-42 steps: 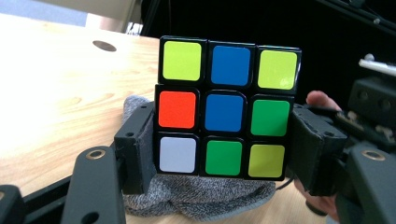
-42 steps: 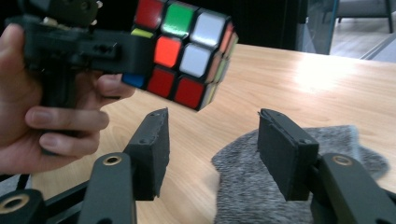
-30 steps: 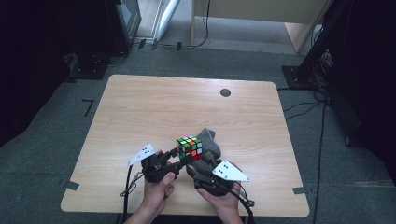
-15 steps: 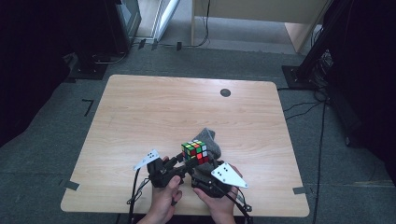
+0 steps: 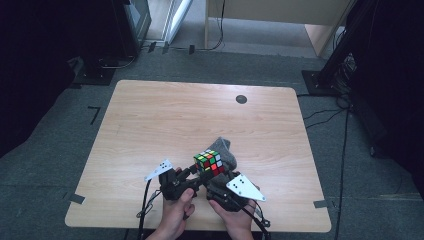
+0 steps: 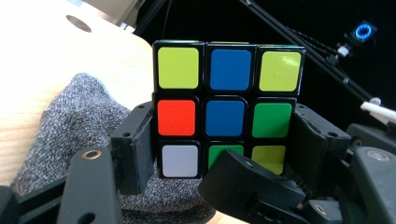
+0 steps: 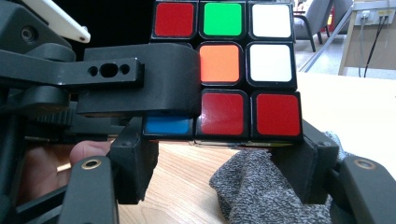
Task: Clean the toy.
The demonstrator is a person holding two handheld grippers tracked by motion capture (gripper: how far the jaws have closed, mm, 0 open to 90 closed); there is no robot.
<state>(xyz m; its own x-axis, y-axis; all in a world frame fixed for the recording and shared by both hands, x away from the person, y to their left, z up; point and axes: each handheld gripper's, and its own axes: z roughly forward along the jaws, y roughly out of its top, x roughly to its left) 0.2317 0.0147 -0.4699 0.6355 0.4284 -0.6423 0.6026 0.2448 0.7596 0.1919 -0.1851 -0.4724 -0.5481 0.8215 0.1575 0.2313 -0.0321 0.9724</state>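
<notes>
High view: the cube (image 5: 210,161) was held just above a grey cloth (image 5: 229,151) near the tabletop's (image 5: 165,115) front edge, right of middle. It was clamped between the left gripper (image 5: 194,175) and the right gripper (image 5: 216,179). A dark plug (image 5: 241,99) was set by the far edge. Grey carpet, cables and dark stands were seen around.

Left gripper view: the cube's sides were pinched by this gripper's jaws, which had just eased slightly wider. A slip was judged possible, the cube dropping onto the cloth or off the front edge.

Right gripper view: the bottom layer was gripped by jaws that had just closed further, while the left gripper's jaw crossed the red face. A twist with layers misaligned was thought likely to jam or wrench the cube free.
</notes>
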